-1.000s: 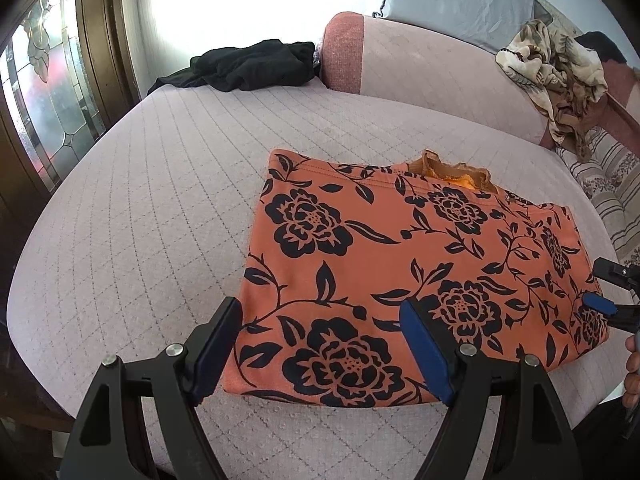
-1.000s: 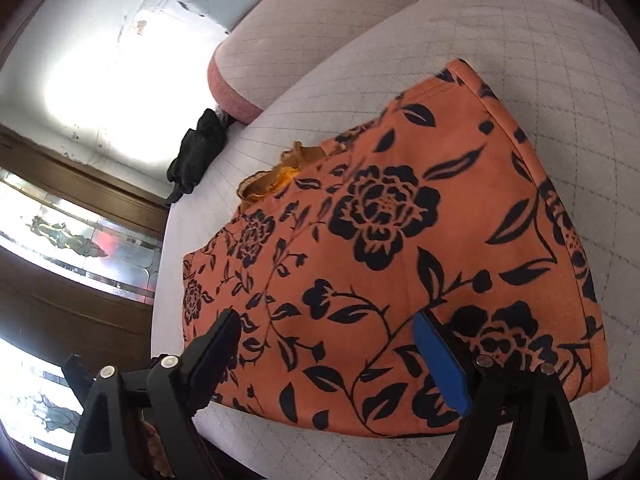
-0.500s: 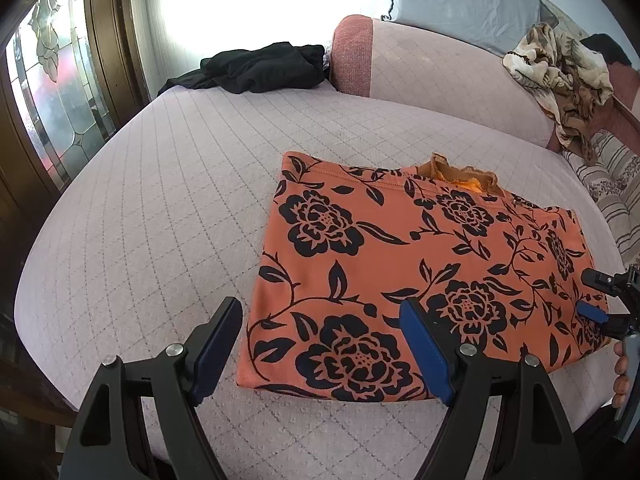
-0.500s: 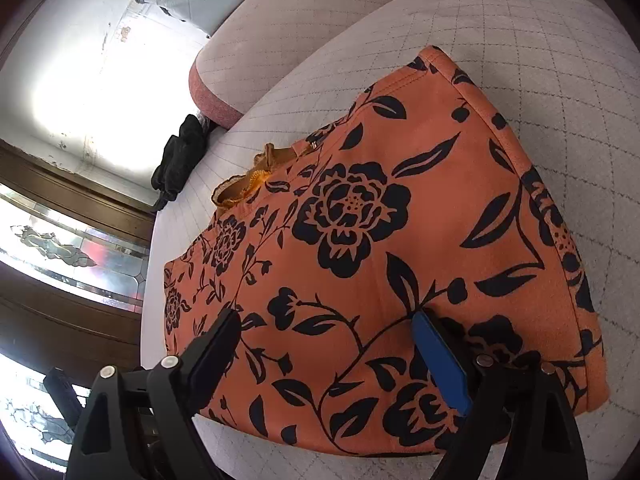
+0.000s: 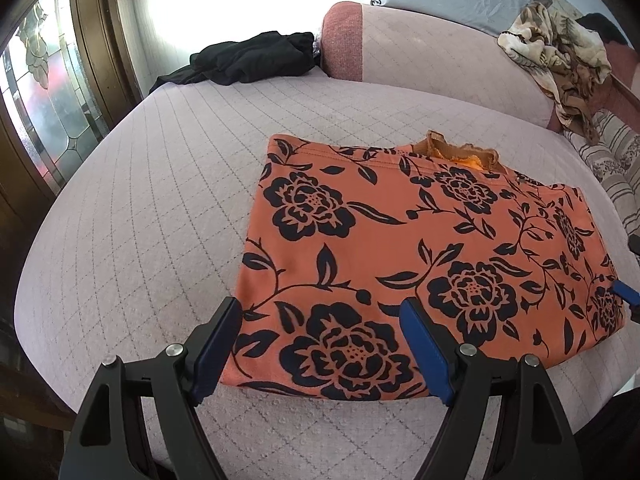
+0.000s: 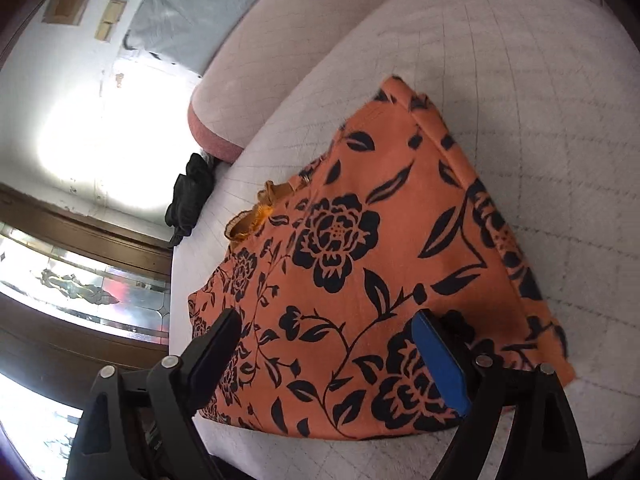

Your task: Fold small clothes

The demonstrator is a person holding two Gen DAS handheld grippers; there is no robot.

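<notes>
- The orange flowered garment lies folded flat on the quilted pink bed, right of centre.
- The left gripper has its jaws apart over the garment's 7 o'clock corner, holding nothing.
- The right gripper is spread wide over the near edge, empty.
- A black garment lies at 11 o'clock.

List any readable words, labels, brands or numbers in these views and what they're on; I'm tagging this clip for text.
None can be read. The orange floral garment carries only a flower print, with no legible tag. The left gripper and right gripper show no markings. Two small plaques on the wall are too blurred to tell.
</notes>
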